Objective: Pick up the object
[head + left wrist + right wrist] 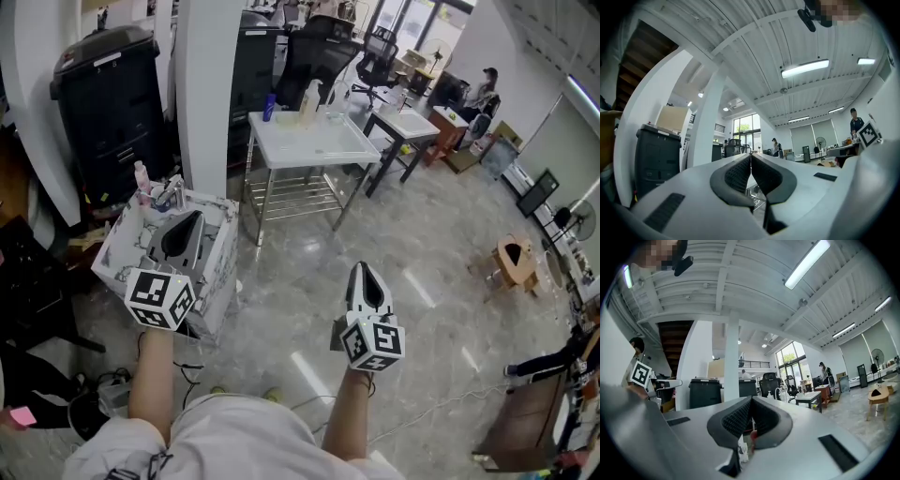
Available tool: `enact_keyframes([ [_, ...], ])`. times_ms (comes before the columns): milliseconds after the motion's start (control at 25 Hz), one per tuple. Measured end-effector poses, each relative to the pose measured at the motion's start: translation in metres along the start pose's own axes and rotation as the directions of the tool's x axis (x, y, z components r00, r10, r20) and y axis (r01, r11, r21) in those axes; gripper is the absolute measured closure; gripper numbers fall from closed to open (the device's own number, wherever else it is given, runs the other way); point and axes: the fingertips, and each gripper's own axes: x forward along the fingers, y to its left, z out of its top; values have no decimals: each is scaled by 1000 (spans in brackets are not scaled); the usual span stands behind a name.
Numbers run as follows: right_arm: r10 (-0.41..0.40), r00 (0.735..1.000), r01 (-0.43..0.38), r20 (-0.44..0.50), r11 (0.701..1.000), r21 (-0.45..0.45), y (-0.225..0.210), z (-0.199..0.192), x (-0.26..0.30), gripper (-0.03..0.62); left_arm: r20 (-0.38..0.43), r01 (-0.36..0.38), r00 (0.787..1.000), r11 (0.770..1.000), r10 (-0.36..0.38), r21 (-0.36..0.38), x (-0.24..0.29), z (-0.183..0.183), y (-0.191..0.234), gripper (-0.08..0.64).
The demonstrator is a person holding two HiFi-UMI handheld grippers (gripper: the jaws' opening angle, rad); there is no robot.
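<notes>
- Marble-patterned white box [214,281]: the small pink-topped bottle [142,178] on its top is possibly the object to lift; the view leaves that unclear.
- Left gripper [187,225]: jaws pressed together on nothing, over the box. Spread them before descending.
- Right gripper [364,274]: likewise clenched and empty, over the glossy grey floor [441,300]. Keep it aside.

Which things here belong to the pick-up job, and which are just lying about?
Job in hand:
- left gripper, shut, empty
- right gripper, shut, empty
- the object meant: cannot tell which

Lying about:
- white table
- marble-patterned unit
- black bin
- office chair
- wooden stool
</notes>
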Motion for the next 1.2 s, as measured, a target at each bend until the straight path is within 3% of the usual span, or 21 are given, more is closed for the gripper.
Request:
enact_keyframes([
  [240,-9,1000,8,23,999,47,-3,1,1,584,-9,2,1000,1000,-1,21,2,-3,-2,538],
  [1080,17,1000,-16,-14,999,52,-7,-8,0,584,-68,4,998,999,-1,44,1,-18,-16,534],
  [1200,22,1000,-21,-17,999,48,-9,-10,1,584,-68,10,998,999,-7,38,3,-18,-18,485],
])
